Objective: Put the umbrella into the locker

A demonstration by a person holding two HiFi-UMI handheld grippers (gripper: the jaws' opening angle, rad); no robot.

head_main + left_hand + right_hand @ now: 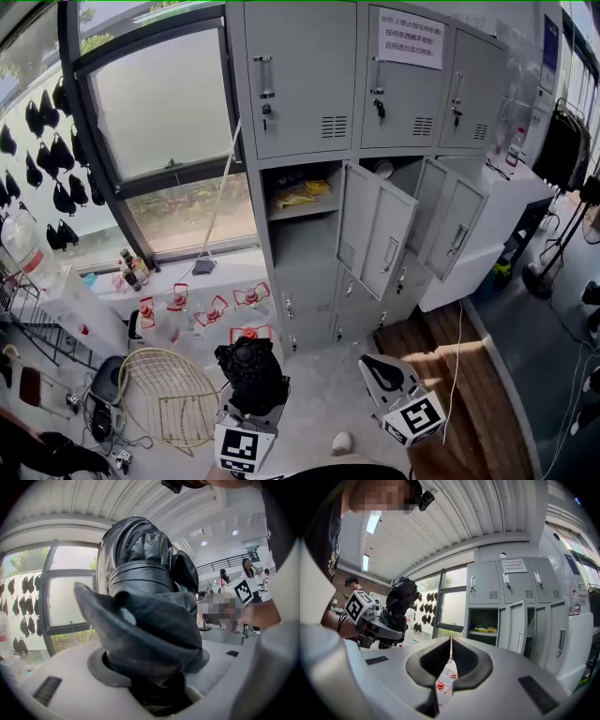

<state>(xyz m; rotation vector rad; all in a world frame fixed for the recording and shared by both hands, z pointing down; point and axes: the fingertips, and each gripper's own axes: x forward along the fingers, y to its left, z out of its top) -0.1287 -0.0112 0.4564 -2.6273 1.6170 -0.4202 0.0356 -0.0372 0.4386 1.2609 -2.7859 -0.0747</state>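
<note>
Holding the folded black umbrella (140, 583) in the left gripper (151, 682), jaws part way apart and pressed on the cloth. Sticking up out of those jaws, above the floor (323, 380), well apart from the grey locker (300, 94) and not in it yet. Right gripper (450, 663) pinched shut, with nothing inside, near the left one. Facing the locker, with a few doors (375, 230) swung open in the middle row. Something yellow (306, 195) lying on a shelf (302, 212) in the open box on the left.
</note>
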